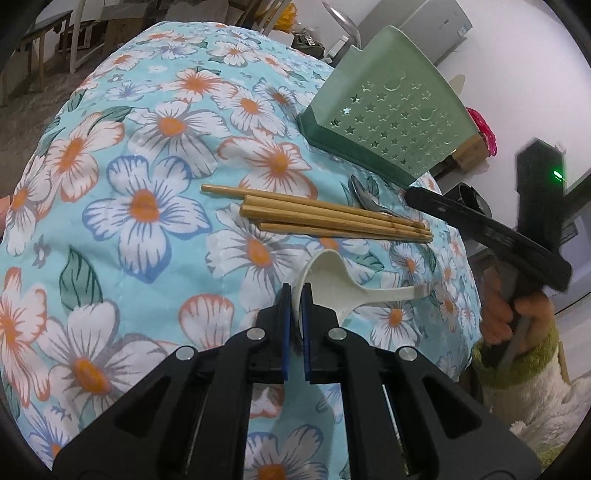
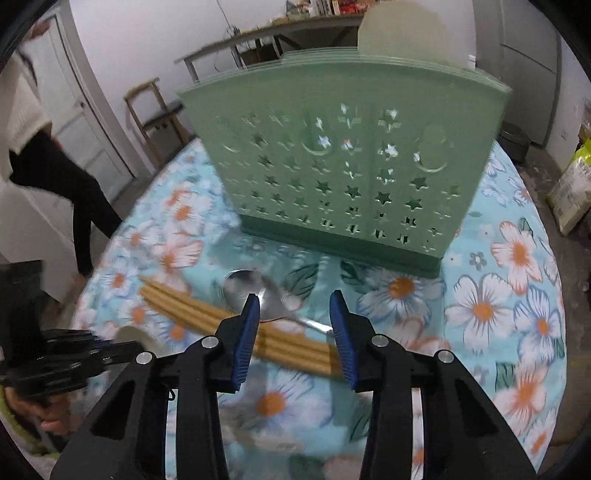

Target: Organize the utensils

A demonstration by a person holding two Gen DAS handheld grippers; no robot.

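no readable text, brand, number or sign anywhere in either view. faint print on the pale grey cabinet (image 1: 439,26) behind the table, too small to make out. blurred printing on the yellow-green and white sack (image 2: 574,184) on the floor, not legible. only star and moon cut-outs, no lettering, on the green plastic utensil holder (image 2: 343,166).

Chopsticks (image 1: 325,218) lie between spoon (image 1: 354,291) and holder (image 1: 388,110) on table (image 1: 147,147)

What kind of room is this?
Probably a home dining area: a flowery tablecloth with chopsticks, a white spoon and a green utensil holder; a wooden chair stands behind.
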